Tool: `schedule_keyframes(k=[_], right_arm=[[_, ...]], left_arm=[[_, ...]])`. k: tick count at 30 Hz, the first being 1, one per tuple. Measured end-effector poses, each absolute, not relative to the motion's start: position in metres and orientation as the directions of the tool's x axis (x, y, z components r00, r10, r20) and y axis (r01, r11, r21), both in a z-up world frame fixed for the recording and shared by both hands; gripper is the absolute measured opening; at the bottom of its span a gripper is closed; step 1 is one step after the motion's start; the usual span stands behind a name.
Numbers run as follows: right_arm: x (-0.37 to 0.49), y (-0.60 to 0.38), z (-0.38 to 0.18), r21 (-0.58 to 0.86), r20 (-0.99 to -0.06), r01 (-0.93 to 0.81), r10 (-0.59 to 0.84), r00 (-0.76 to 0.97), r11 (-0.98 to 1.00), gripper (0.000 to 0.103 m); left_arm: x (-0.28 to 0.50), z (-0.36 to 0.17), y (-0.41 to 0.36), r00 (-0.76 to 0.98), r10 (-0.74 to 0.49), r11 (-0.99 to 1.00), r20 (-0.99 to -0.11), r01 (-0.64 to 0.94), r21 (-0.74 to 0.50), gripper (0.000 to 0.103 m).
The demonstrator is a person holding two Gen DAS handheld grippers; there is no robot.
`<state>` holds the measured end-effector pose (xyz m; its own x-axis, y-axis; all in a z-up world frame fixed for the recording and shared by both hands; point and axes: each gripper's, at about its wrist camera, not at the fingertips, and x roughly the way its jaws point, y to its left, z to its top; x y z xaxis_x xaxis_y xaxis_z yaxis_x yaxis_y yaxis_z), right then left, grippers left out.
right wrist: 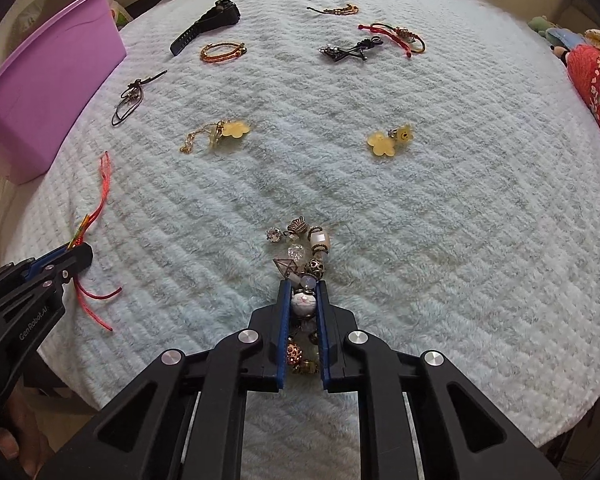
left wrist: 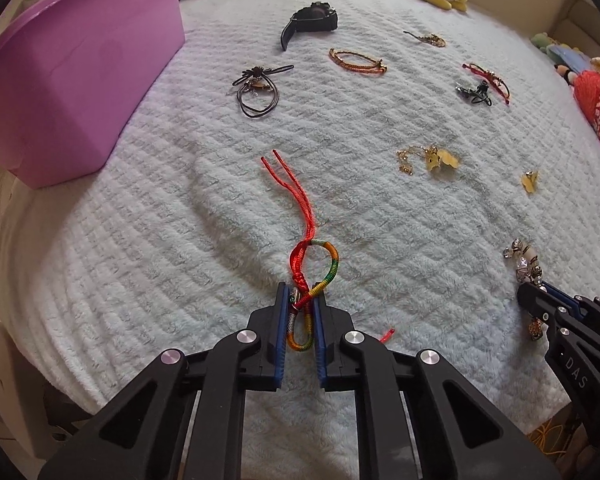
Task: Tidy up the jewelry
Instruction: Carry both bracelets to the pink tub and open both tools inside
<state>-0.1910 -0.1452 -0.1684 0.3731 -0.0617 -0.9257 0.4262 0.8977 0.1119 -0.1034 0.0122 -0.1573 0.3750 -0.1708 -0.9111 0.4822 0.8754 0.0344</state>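
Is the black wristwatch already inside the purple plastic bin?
No, the black wristwatch lies on the pale fluffy blanket, beside the purple plastic bin rather than in it.

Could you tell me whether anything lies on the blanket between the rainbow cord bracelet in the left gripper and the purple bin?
Nothing visible does. The left gripper is shut on the rainbow cord bracelet, and the blanket between it and the purple bin is bare. The black cord necklace lies further off, beside the bin, not in the way.
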Motion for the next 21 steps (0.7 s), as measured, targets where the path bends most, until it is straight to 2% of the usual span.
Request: schedule_keyframes(k=[12,21], right_arm=[[-0.194,-0.170,-0.104,0.148,-0.919,0.429,-0.036,0.392,0.891,0.012],[-0.164,-0.174,-0.013,0.186,-0.904,0.330,0.029,0.426,0.926,0.012]], left_arm=[[-0.097,-0.098,-0.004,0.321,-0.228,0.868,-0.919,0.495,-0.042,0.011],[-0.076,-0.009,0.002,0.339,-0.213,0.913,-0.916,0.403,-0.064,0.011]])
